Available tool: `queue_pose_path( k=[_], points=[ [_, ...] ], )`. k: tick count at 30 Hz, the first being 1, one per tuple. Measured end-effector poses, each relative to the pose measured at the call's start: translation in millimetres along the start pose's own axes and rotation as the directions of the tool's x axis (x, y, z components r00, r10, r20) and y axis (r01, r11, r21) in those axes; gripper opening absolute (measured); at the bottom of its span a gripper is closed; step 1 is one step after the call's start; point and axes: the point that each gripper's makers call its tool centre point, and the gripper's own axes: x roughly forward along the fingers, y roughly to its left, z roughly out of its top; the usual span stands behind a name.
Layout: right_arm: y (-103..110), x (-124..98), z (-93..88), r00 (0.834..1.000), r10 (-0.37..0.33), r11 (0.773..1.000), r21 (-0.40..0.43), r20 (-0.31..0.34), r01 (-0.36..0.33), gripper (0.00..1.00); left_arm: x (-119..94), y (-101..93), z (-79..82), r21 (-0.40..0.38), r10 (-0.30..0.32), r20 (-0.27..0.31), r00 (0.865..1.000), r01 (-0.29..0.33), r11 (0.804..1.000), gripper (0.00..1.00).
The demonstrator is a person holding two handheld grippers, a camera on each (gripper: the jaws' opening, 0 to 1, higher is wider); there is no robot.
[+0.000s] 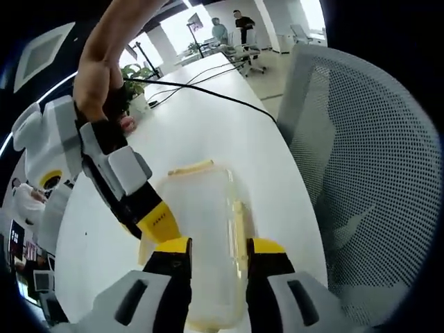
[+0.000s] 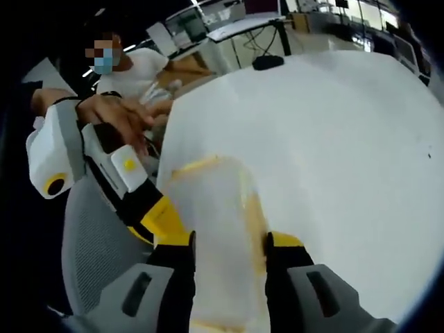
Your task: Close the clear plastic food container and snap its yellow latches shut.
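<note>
**Still risky: container pinched from both ends**

Left gripper view: my left tongs [image 1: 217,251] clench the clear container [image 1: 208,229] on the worktop [image 1: 208,125].

Right gripper view: right tongs [image 2: 229,246] grip it too (latches [image 2: 255,222] could slip, I judge).

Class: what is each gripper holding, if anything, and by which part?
Both grippers straddle the clear container, left gripper and right gripper across its sides; whether they actually clamp cannot be told.
</note>
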Motion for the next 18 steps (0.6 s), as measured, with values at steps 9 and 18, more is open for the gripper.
queue_pose_path(
  k=[9, 18],
  points=[
    [-3.3, 0.4, -4.3, 0.998, -0.008, 0.999, 0.050, -0.055, 0.011, 0.35, 1.4, -1.6, 6.1, -0.002, 0.041, 0.028, 0.999, -0.041, 0.999, 0.23],
    [-2.3, -3.1, -4.9, 0.999, -0.027, 0.999, 0.023, 0.019, 0.027, 0.36, 1.2, -1.3, 6.9, 0.002, 0.051, 0.021, 0.998, -0.051, 0.999, 0.24]
  ],
)
